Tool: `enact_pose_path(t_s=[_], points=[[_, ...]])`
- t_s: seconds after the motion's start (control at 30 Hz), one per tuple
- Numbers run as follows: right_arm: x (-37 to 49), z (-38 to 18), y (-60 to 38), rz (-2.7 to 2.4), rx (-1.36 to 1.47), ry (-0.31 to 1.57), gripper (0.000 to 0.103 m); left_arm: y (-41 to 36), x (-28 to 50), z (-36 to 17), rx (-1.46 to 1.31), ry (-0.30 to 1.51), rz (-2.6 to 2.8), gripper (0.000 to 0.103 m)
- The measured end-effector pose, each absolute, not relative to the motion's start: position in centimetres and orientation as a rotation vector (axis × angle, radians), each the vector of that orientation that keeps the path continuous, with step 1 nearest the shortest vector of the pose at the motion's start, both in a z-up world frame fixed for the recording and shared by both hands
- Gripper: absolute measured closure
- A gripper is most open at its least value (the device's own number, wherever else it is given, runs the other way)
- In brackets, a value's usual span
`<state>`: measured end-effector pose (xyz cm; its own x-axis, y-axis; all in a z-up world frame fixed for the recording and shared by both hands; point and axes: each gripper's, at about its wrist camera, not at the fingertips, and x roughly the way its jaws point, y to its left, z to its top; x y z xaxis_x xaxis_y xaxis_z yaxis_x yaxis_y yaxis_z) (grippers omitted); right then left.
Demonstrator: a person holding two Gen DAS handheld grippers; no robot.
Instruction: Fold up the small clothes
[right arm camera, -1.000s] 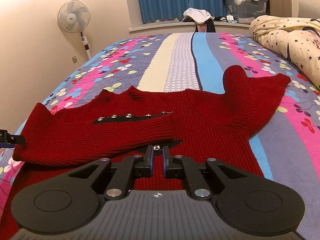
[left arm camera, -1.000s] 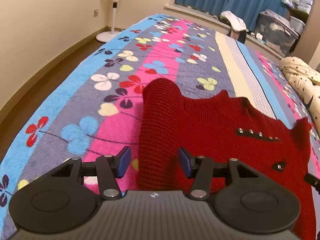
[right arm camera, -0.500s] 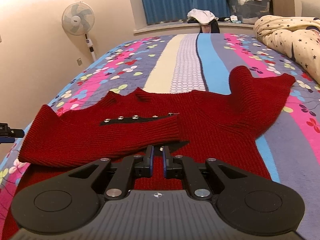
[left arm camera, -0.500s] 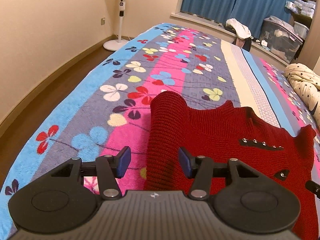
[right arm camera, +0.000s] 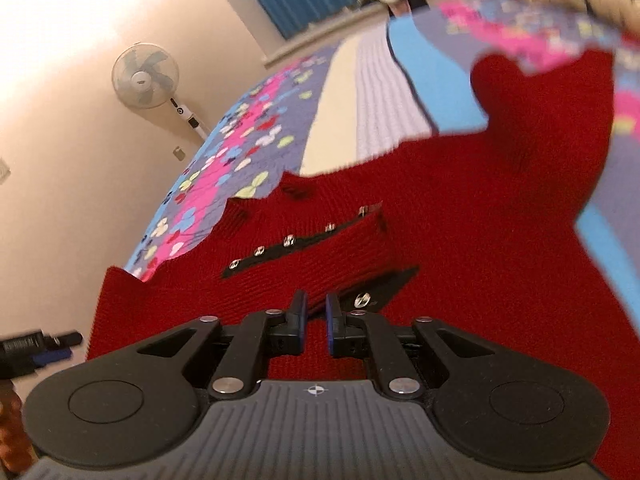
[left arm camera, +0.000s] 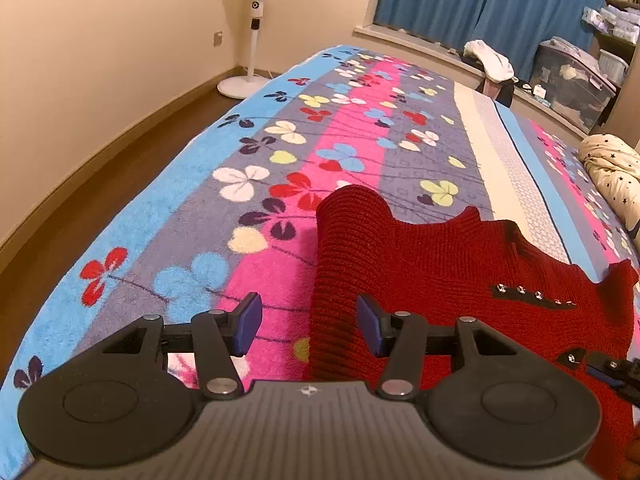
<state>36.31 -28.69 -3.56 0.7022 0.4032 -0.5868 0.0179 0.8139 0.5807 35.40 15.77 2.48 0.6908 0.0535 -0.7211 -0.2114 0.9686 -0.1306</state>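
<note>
In the left wrist view, the left gripper [left arm camera: 309,326] hovers with its jaws apart and nothing between them, above the edge of a red sweater [left arm camera: 460,280] that lies spread on the flowered blanket [left arm camera: 240,184]; a floor fan [left arm camera: 256,20] stands by the wall. In the right wrist view, which is tilted and blurred, the right gripper [right arm camera: 316,316] is opening its jaws, with only a narrow gap so far and no cloth pinched between the pads. One sleeve [right arm camera: 312,256] lies folded across the sweater's chest just ahead of it, while the other sleeve [right arm camera: 552,120] stretches out over the blanket. My guess is the first fold is done; the second sleeve and the body fold remain.
</note>
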Motion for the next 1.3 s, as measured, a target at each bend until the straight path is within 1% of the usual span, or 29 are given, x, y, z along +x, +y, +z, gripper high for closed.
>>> enact_pose_path(t_s=[0.03, 0.07, 0.17, 0.23, 0.27, 0.3, 0.33, 0.4, 0.43, 0.5, 0.6, 0.67, 0.73, 0.87, 0.93, 1.0, 1.07, 1.1, 1.13, 1.2, 1.23, 1.3], points=[[36.8, -4.1, -28.8, 0.235, 0.621, 0.785, 0.061, 15.8, 35.4, 2.6, -0.211, 0.795, 0.148, 0.046], [37.2, -4.6, -28.9, 0.238, 0.644, 0.794, 0.055, 15.8, 35.4, 2.7, -0.212, 0.792, 0.147, 0.046], [38.5, -5.8, -29.1, 0.232, 0.698, 0.803, 0.056, 15.8, 35.3, 2.7, -0.212, 0.790, 0.147, 0.046], [39.1, -6.0, -29.1, 0.223, 0.696, 0.786, 0.058, 15.8, 35.4, 2.8, -0.211, 0.792, 0.147, 0.046], [39.3, -6.0, -29.1, 0.203, 0.676, 0.775, 0.063, 15.7, 35.4, 2.8, -0.209, 0.794, 0.146, 0.046], [39.5, -6.0, -29.1, 0.176, 0.658, 0.768, 0.081, 15.7, 35.4, 2.8, -0.208, 0.795, 0.145, 0.046], [39.7, -6.1, -29.2, 0.172, 0.662, 0.764, 0.091, 15.7, 35.4, 2.8, -0.207, 0.795, 0.144, 0.046], [39.8, -6.2, -29.6, 0.195, 0.682, 0.740, 0.096, 15.7, 35.4, 2.8, -0.205, 0.793, 0.144, 0.046], [39.6, -5.9, -29.7, 0.200, 0.668, 0.717, 0.097, 15.7, 35.4, 2.8, -0.205, 0.792, 0.145, 0.046], [39.2, -4.5, -29.9, 0.183, 0.643, 0.652, 0.098, 15.8, 35.4, 2.8, -0.214, 0.786, 0.142, 0.046], [38.0, -0.4, -31.6, 0.065, 0.618, 0.492, 0.098, 16.0, 35.3, 3.0, -0.230, 0.776, 0.140, 0.046], [37.6, 1.1, -32.9, -0.028, 0.574, 0.441, 0.098, 15.8, 35.3, 3.1, -0.237, 0.772, 0.128, 0.046], [38.1, 0.1, -34.1, -0.094, 0.537, 0.511, 0.098, 15.3, 35.4, 2.8, -0.228, 0.780, 0.104, 0.046], [39.4, -4.2, -35.7, -0.143, 0.659, 0.700, 0.097, 13.6, 35.6, 1.6, -0.200, 0.817, 0.037, 0.046], [39.6, -4.4, -35.5, -0.146, 0.626, 0.715, 0.097, 12.8, 35.7, 0.7, -0.194, 0.841, 0.001, 0.046], [39.7, -4.2, -35.5, -0.128, 0.633, 0.710, 0.093, 12.3, 36.0, -0.6, -0.188, 0.875, -0.021, 0.046], [39.4, -4.2, -35.7, -0.134, 0.656, 0.715, 0.093, 12.0, 36.2, -2.1, -0.152, 0.922, -0.001, 0.045], [39.2, -4.2, -35.9, -0.139, 0.668, 0.722, 0.092, 11.9, 36.1, -2.8, -0.130, 0.938, 0.014, 0.039], [38.7, -4.3, -36.1, -0.142, 0.678, 0.731, 0.092, 11.9, 36.0, -3.0, -0.123, 0.937, 0.020, 0.038], [38.8, -4.0, -36.1, -0.149, 0.690, 0.747, 0.091, 11.8, 36.0, -2.7, -0.100, 0.936, 0.034, 0.038], [38.7, -3.8, -36.2, -0.155, 0.692, 0.749, 0.091, 11.7, 35.9, -2.3, -0.082, 0.926, 0.060, 0.040], [38.5, -3.2, -36.8, -0.164, 0.694, 0.737, 0.091, 11.3, 35.5, -1.1, -0.072, 0.872, 0.063, 0.042]])
